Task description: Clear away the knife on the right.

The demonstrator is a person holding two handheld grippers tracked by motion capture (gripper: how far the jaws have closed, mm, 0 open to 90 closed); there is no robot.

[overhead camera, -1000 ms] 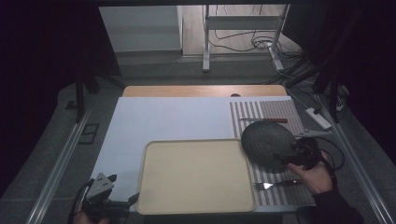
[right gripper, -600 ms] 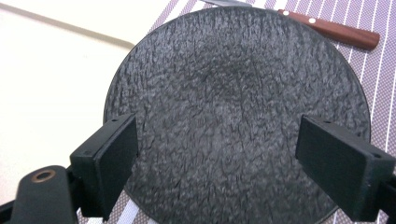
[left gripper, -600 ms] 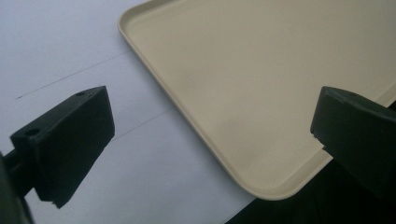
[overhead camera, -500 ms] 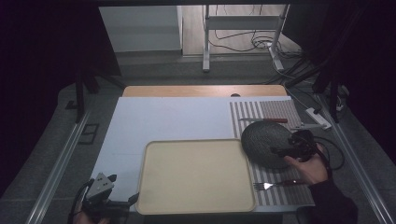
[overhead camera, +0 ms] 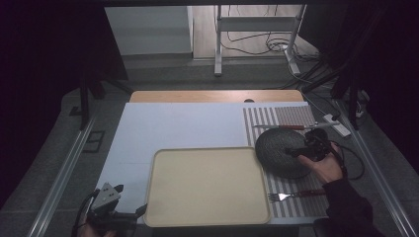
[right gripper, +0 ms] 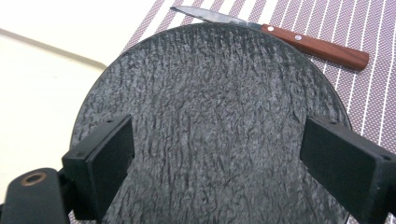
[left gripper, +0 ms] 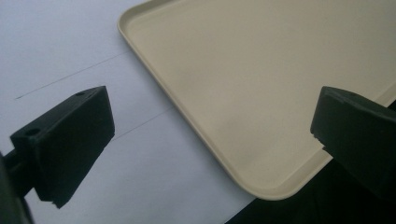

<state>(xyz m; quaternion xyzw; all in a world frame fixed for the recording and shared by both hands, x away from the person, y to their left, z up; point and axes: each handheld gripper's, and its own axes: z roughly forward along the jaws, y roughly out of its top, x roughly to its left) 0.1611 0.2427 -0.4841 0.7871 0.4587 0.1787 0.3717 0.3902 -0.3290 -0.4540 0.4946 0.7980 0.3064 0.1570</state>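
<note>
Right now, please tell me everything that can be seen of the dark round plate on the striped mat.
The plate is round, dark grey to black, with a rough, stone-like surface and nothing on it. It lies flat on the striped placemat, close beside the beige tray. A wooden-handled knife lies just beyond its far rim and a fork on its near side. The right tongs hover open over it; contact cannot be told.

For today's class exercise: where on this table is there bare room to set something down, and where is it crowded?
Free: the whole beige tray, and the white mat beyond and left of it. Crowded: the striped placemat, holding knife, dark plate, right gripper and fork.
</note>
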